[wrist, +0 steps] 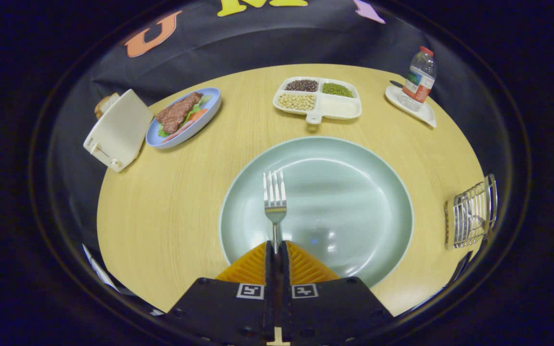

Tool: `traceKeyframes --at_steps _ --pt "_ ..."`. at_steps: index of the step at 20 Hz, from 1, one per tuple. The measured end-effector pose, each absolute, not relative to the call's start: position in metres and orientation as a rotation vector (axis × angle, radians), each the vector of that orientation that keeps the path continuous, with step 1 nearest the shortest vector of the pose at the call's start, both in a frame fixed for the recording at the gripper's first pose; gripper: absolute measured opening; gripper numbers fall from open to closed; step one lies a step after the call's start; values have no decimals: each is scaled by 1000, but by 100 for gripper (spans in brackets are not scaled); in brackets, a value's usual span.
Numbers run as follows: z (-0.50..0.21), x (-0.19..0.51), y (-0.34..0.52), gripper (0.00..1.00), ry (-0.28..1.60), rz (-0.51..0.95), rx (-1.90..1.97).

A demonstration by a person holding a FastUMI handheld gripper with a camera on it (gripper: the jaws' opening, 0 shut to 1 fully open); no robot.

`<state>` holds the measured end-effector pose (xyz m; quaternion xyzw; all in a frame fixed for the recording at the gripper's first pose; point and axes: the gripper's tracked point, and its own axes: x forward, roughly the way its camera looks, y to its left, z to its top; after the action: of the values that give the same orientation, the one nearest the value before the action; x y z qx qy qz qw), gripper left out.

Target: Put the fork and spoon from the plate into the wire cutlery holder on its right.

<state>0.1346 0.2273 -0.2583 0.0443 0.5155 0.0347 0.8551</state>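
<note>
The fork was gripped by its handle between the closed fingers, tines pointed ahead over the plate; whether it was lifted could not be told. The holder was seen on the counter well to the plate's right. Beyond the plate, a divided tray, a bottle and a steak dish were set.

One fork — two plates
</note>
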Motion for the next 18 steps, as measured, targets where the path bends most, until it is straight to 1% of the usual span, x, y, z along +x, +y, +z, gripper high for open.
traceKeyframes --at_steps 2,4,10,14,18 --pt "-254 135 226 6 1076 80 90" --pt "-247 131 226 1 1064 97 93" --pt "-227 117 219 1 1053 107 98" --pt "-191 98 208 1 1021 143 120" --pt "-146 84 169 1 957 144 133"
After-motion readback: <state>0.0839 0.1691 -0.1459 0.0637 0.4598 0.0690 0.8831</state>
